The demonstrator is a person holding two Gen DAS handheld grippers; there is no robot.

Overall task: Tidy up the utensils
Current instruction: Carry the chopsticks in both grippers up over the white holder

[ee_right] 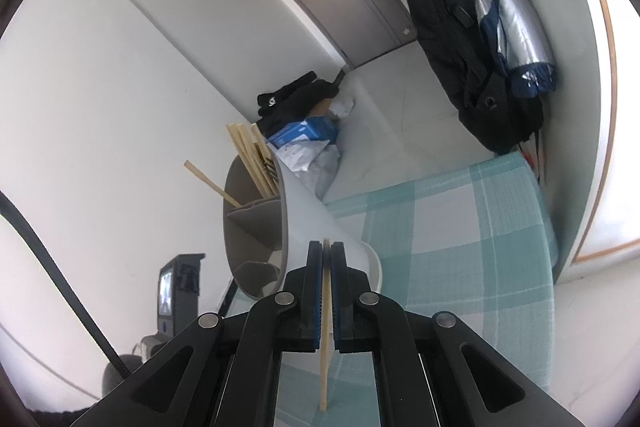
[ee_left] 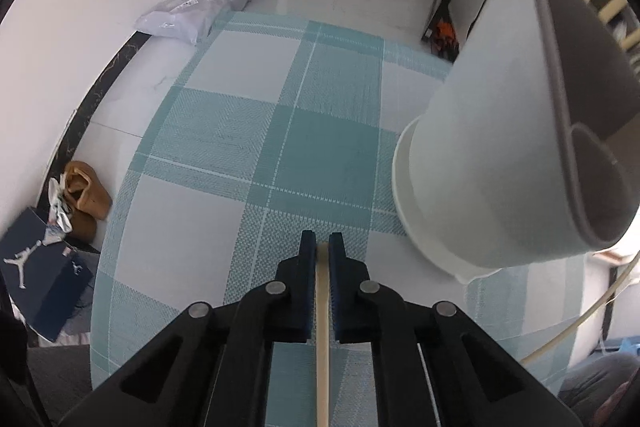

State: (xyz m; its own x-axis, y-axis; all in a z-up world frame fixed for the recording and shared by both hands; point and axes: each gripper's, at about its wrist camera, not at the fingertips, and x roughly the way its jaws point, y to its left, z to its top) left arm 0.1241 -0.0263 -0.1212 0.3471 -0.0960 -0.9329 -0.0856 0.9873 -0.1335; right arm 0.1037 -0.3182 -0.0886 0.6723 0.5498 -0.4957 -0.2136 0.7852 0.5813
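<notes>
Each hand-held unit is a two-finger gripper moulded in matte black plastic. The left gripper (ee_left: pixel 322 241) carries two straight, parallel fingers (ee_left: pixel 307 267) with dark blue ribbed pads on the inner faces. Each finger mounts on a pair of angled black linkage arms with triangular cut-outs. Four round silver pivot pins sit in a shallow arc across the linkage. The right gripper (ee_right: pixel 326 251) is of identical construction; its blue pads show brighter.

The utensil holder (ee_right: pixel 320 227) stands on the table (ee_right: pixel 460 235), chopsticks (ee_right: pixel 256 163) inside.
</notes>
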